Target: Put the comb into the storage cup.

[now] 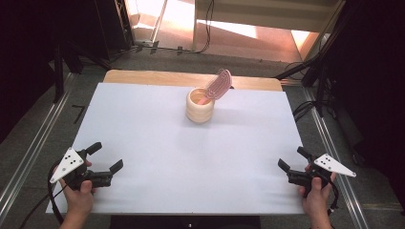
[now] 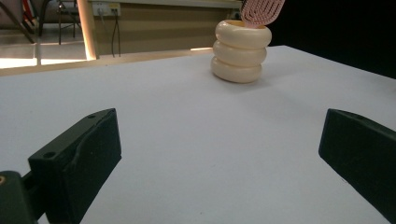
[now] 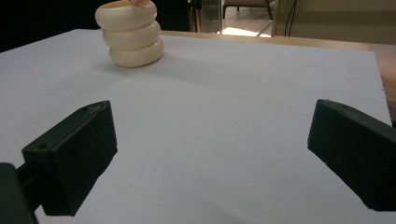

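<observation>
We note the pink comb [image 1: 218, 85] standing handle-down in the cream ribbed holder [image 1: 199, 106] at the table's [image 1: 143, 124] far middle, long axis tilted up and rightward. Left gripper [image 1: 106, 156] and right gripper [image 1: 292, 159] rest near corners, jaws spread wide, holding nothing.

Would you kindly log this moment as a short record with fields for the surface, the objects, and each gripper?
surface: white table top
holder: cream ribbed cup, upright, toward the far middle of the table
contents: pink slotted brush, head sticking out above the rim, leaning right
left gripper: open, near the table's near left corner, holding nothing
right gripper: open, near the near right corner, holding nothing
contact: neither gripper touches the cup or brush
</observation>
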The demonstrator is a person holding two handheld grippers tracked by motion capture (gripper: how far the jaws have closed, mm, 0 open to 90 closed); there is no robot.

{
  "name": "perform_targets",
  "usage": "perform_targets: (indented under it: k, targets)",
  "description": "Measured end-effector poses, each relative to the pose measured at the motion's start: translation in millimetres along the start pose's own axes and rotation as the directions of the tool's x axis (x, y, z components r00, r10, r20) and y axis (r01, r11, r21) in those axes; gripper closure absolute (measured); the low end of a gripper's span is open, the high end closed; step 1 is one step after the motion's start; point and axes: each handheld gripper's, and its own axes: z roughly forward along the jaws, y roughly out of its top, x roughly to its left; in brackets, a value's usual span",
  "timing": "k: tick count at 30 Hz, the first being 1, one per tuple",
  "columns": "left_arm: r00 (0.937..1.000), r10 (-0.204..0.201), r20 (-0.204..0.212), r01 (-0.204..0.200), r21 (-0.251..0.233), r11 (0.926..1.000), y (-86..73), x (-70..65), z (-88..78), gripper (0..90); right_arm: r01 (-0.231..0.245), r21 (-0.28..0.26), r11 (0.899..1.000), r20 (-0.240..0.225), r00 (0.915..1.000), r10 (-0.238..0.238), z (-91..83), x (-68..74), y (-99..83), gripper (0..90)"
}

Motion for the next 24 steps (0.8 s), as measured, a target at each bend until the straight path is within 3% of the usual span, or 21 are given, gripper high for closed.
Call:
perform_targets:
  k: [10,17,24]
  targets:
    - [1.0,-0.002,-0.002,0.002,-0.001,1.0,-0.3,-0.1,-0.2,0.0,-0.022,-0.015,1.0,-0.016,0.9996,0.022,3.2,-2.6,-3.3,0.0]
    - [0.9999,-0.012,-0.007,0.012,-0.003,0.9999,-0.7,0.7,-1.0,0.0,-0.011,-0.01,1.0,-0.017,0.9998,0.01,5.1,-1.4,-3.3,0.0]
    - [0.9999,-0.011,0.0,0.011,0.005,0.9999,-1.0,1.3,0.4,0.0,0.014,0.033,0.999,-0.01,0.9998,-0.014,9.6,2.1,-2.4,0.0]
